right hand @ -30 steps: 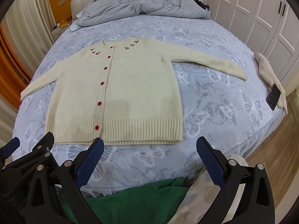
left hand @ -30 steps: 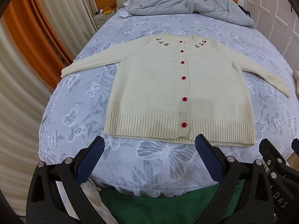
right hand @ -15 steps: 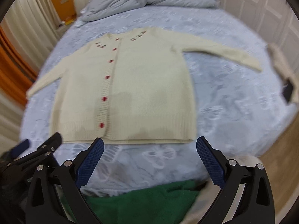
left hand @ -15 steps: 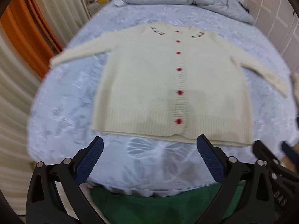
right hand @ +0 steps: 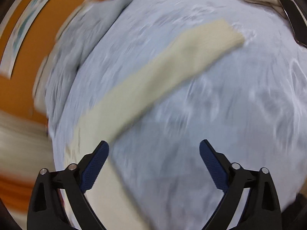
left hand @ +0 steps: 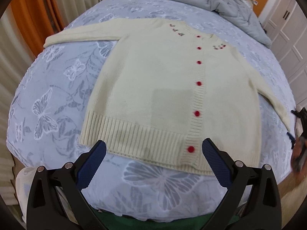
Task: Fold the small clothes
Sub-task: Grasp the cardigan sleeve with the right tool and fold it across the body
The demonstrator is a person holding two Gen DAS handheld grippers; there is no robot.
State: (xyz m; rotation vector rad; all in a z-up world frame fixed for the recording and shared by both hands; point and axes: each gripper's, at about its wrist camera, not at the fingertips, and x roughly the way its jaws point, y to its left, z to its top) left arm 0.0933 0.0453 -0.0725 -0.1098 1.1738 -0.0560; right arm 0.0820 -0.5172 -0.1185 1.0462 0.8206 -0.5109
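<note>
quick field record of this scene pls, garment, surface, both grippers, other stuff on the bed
garment: cream cardigan, red buttons, spread flat, unfolded
surface: bed sheet, blue-grey with butterfly print
left gripper: open, near the hem, holding nothing
right gripper: open, facing the right sleeve, view blurred
other: grey duvet bunched at the head end

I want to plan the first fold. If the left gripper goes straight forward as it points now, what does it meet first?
Probably the ribbed hem of the cardigan. The left gripper is open and aimed at it; depth is unclear.
</note>
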